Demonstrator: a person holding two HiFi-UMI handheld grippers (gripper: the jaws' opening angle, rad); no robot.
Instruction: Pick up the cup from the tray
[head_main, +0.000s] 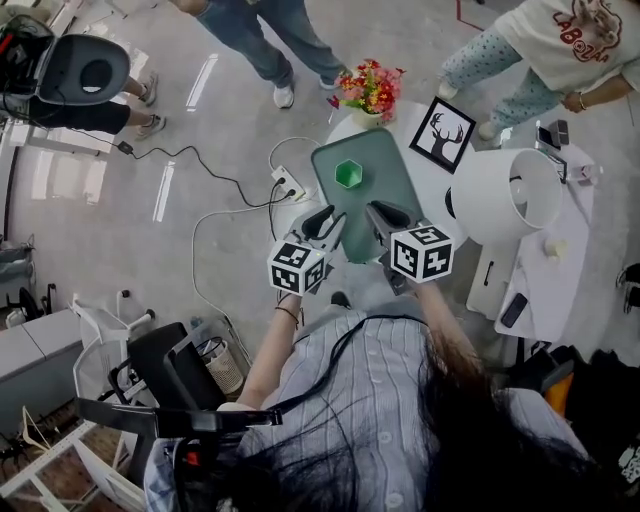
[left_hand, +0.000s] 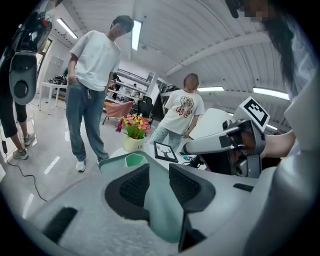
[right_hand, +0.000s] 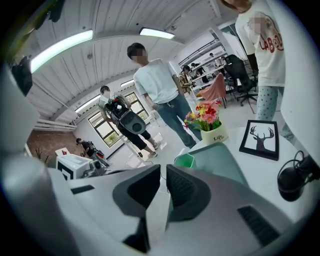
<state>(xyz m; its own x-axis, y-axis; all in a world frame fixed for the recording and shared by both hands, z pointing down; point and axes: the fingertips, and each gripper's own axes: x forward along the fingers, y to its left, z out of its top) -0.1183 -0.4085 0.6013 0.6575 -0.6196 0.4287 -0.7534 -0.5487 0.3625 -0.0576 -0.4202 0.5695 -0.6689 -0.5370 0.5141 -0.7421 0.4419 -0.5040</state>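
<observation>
You are holding the left gripper (head_main: 327, 222) with jaws slightly apart and the right gripper (head_main: 383, 218) nearly closed, both empty, over the tray's (head_main: 385, 180) near end. The cup (head_main: 348, 174) is sitting at its far end. Approaching with jaws this narrow, you are risking knocking it over. Only the head view is showing its open mouth.

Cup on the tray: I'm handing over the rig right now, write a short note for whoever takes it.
Left gripper: jaws slightly apart, empty.
Right gripper: jaws nearly together, empty.
Both hover over the near end of the green tray.
The green cup stands upright on the tray's far left part, untouched.
Done: approach.
To do: close on the cup and lift it.
</observation>
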